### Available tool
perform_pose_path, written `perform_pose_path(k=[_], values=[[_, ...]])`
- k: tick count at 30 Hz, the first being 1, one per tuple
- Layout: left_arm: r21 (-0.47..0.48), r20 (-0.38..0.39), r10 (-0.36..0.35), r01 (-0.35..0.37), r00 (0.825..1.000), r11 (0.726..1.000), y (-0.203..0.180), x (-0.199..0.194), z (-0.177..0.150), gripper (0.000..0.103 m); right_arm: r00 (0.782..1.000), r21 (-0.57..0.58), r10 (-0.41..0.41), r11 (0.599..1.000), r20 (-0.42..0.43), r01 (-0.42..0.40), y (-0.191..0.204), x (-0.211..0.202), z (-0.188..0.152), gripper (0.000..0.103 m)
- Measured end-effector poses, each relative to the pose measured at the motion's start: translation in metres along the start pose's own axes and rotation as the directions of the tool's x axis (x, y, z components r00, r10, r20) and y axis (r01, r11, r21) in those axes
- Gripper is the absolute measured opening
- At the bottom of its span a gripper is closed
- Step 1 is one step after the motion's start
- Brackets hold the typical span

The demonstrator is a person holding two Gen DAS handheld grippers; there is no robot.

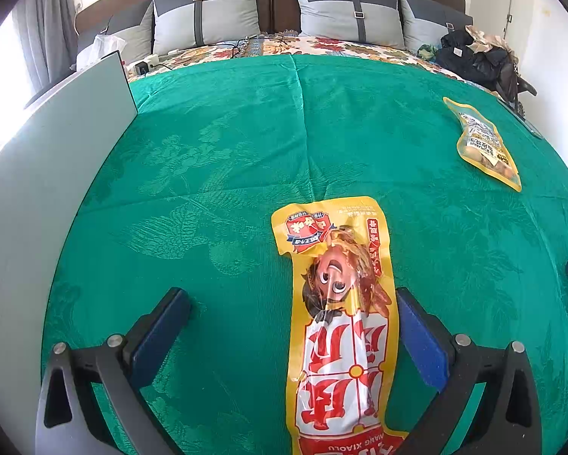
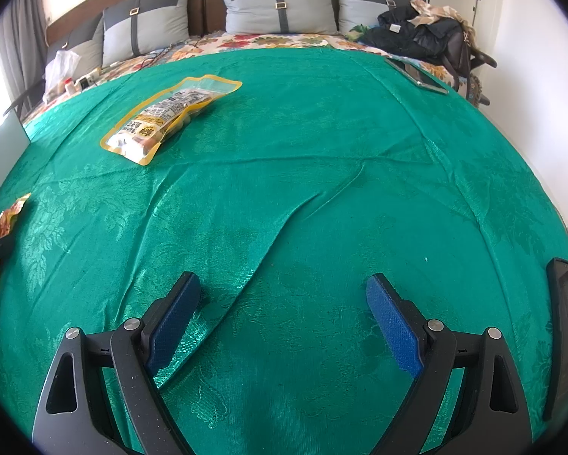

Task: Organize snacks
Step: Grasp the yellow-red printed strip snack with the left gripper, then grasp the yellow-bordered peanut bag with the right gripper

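Lying on one green cloth (image 1: 227, 144): two snack packets (image 1: 341, 303); four pillows (image 1: 204, 11).

I read "WANG XIAOLU" upside down, beneath large red Chinese characters, on the long yellow snack packet (image 1: 341, 326). The far peanut pouch (image 1: 483, 146) carried small print I couldn't read.
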State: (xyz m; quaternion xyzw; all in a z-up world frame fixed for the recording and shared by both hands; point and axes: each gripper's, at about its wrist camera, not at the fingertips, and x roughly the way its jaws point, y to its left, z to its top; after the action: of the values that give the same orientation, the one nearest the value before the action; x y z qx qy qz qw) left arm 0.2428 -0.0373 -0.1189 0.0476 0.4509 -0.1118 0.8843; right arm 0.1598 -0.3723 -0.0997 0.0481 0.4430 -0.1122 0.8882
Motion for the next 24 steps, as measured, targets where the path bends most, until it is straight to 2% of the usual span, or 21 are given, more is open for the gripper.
perform_pose_path(k=[4, 6, 7, 8, 11, 13, 15, 17, 20, 21, 23, 24], values=[[0.0, 0.0, 0.0, 0.0, 1.0, 1.0, 0.0, 0.0, 0.0, 0.103, 1.0, -0.013, 0.009, 1.0, -0.008, -0.01, 0.003, 0.001, 0.001, 0.095], [0.0, 0.0, 0.0, 0.0, 1.0, 1.0, 0.0, 0.0, 0.0, 0.103, 0.998, -0.053, -0.004, 0.999, -0.06, 0.001, 0.009, 0.003, 0.011, 0.093], [0.0, 0.0, 0.0, 0.0, 1.0, 1.0, 0.0, 0.0, 0.0, 0.103, 0.997, -0.069, -0.02, 0.998, -0.069, 0.016, 0.015, 0.002, 0.019, 0.093], [0.0, 0.0, 0.0, 0.0, 1.0, 1.0, 0.0, 0.0, 0.0, 0.103, 0.999, -0.067, -0.009, 0.998, -0.042, 0.006, 0.021, -0.004, 0.029, 0.093], [0.0, 0.0, 0.0, 0.0, 1.0, 1.0, 0.0, 0.0, 0.0, 0.103, 0.995, -0.03, 0.08, 0.996, 0.067, -0.079, 0.049, -0.021, 0.07, 0.093], [0.0, 0.0, 0.0, 0.0, 1.0, 1.0, 0.0, 0.0, 0.0, 0.103, 0.987, 0.011, 0.155, 0.988, 0.054, -0.155, 0.071, -0.015, 0.102, 0.093], [0.0, 0.0, 0.0, 0.0, 1.0, 1.0, 0.0, 0.0, 0.0, 0.103, 0.981, 0.072, 0.192, 0.979, -0.014, -0.19, 0.09, 0.006, 0.13, 0.093], [0.0, 0.0, 0.0, 0.0, 1.0, 1.0, 0.0, 0.0, 0.0, 0.103, 0.981, 0.157, 0.18, 0.973, -0.078, -0.166, 0.1, 0.034, 0.149, 0.093], [0.0, 0.0, -0.001, 0.001, 1.0, 1.0, 0.001, 0.0, 0.0, 0.103, 0.982, 0.285, 0.092, 0.958, -0.163, -0.042, 0.103, 0.069, 0.161, 0.093], [0.0, 0.0, -0.001, 0.001, 1.0, 1.0, 0.001, 0.0, 0.0, 0.103, 0.978, 0.326, 0.089, 0.945, -0.188, -0.023, 0.103, 0.078, 0.162, 0.093], [0.0, 0.0, -0.001, 0.001, 1.0, 1.0, 0.0, 0.0, 0.0, 0.103, 0.967, 0.354, 0.098, 0.935, -0.234, -0.009, 0.109, 0.094, 0.163, 0.093], [0.0, 0.0, -0.001, 0.001, 1.0, 1.0, 0.0, 0.0, 0.0, 0.103, 0.961, 0.34, 0.075, 0.94, -0.265, 0.02, 0.113, 0.101, 0.163, 0.093]])
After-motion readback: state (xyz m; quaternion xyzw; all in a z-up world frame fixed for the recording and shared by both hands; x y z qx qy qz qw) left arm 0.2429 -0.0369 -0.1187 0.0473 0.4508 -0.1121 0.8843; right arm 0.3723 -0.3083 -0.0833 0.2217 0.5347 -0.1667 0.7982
